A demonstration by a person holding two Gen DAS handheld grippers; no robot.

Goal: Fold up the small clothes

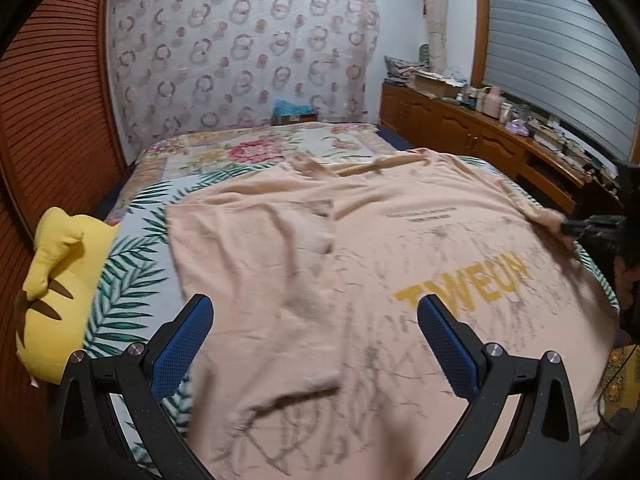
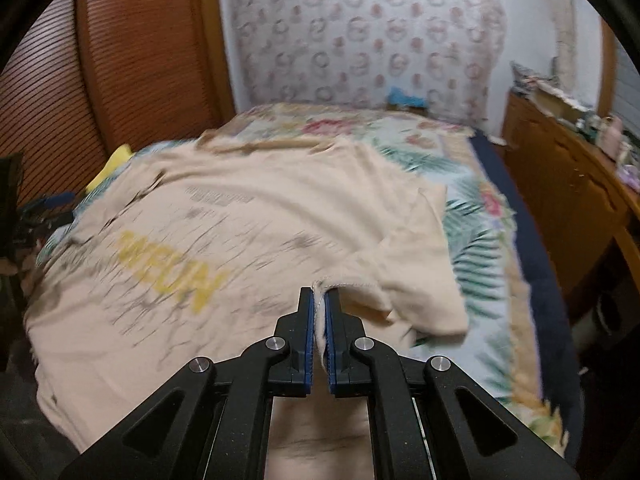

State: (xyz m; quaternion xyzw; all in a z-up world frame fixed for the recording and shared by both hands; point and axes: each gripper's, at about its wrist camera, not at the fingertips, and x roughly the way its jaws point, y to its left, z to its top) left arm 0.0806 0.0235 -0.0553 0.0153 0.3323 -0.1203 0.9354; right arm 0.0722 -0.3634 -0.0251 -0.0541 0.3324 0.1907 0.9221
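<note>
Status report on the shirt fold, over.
Left hand-held gripper open above shirt. Right hand-held gripper shut on shirt edge. Yellow plush beside it, clear.

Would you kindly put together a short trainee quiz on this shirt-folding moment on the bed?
1. True or false: the right gripper is shut on an edge of the peach T-shirt.
2. Multiple choice: the left gripper is (A) clamped on a sleeve, (B) open above the shirt, (C) holding the yellow plush toy.
3. Fill in: the bedspread under the shirt has green ____ printed on it.

Key
1. True: cloth sits pinched between its blue fingers.
2. B: its fingers stand wide apart with nothing gripped.
3. Leaves.
</note>
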